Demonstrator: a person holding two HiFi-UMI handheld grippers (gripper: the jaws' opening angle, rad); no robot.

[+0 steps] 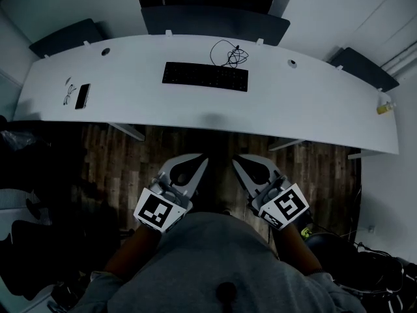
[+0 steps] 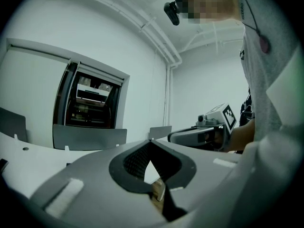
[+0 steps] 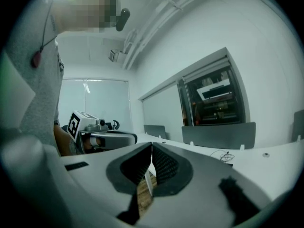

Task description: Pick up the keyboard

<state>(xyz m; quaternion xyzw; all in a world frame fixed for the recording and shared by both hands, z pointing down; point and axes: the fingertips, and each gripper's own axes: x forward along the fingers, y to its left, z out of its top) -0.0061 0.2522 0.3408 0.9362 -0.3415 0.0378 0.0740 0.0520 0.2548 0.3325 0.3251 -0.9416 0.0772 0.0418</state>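
Observation:
A black keyboard [image 1: 205, 76] lies flat on the long white desk [image 1: 195, 106], near its far middle. Both grippers hang over the wooden floor on the near side of the desk, well short of the keyboard. My left gripper [image 1: 201, 160] is shut with nothing between its jaws; its tips [image 2: 149, 141] meet in the left gripper view. My right gripper [image 1: 239, 160] is likewise shut and empty, tips [image 3: 151, 145] together in the right gripper view. Each gripper shows in the other's view, held level side by side.
A coiled black cable [image 1: 229, 53] lies just behind the keyboard. A phone [image 1: 82, 96] and glasses [image 1: 68, 92] rest at the desk's left end, a small yellow item [image 1: 385, 108] at the right end. Dark partition panels [image 1: 215, 19] stand behind the desk. Black chairs [image 1: 29, 240] flank me.

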